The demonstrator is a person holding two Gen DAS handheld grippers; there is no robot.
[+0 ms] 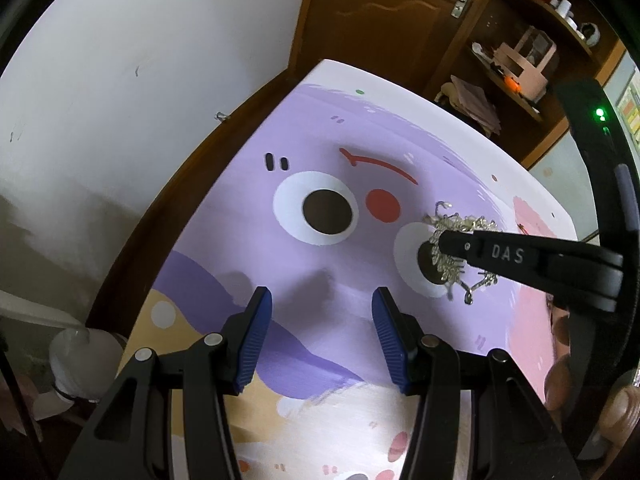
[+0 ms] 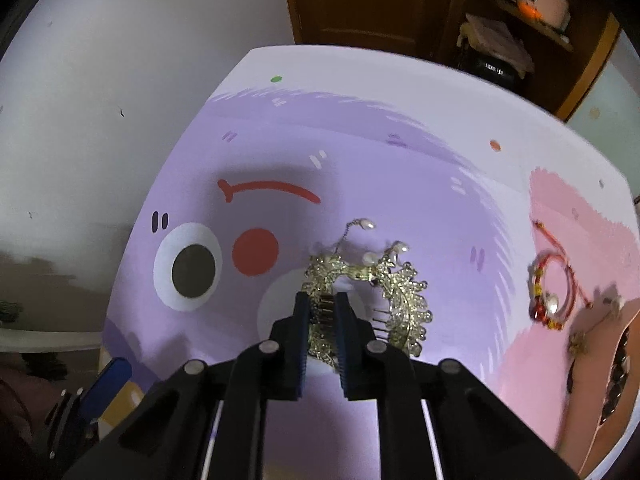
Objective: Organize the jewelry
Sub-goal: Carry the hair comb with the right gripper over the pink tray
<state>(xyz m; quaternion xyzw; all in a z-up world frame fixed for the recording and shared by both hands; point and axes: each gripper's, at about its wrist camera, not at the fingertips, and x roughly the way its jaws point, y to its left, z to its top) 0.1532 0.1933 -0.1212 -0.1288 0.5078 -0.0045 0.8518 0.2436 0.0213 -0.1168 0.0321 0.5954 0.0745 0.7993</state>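
Note:
A gold filigree hair ornament [image 2: 404, 300] with pearl drops lies on the purple cartoon mat [image 2: 360, 152], over the white eye print. My right gripper [image 2: 322, 312] points steeply down and is shut on the ornament's left lobe, gold showing between its blue pads. In the left wrist view the right gripper [image 1: 444, 242] comes in from the right onto the ornament [image 1: 476, 224]. My left gripper [image 1: 322, 294] hovers open over bare mat to the ornament's left, with nothing between its fingers. A red beaded bracelet [image 2: 540, 292] lies on the pink area to the right.
A small gold piece [image 2: 578, 344] and a dark beaded strand [image 2: 618, 376] lie at the mat's right edge. A white wall [image 1: 120, 80] runs along the left of the wooden table. A brown door [image 1: 380, 8] and a cluttered shelf [image 1: 528, 64] stand behind.

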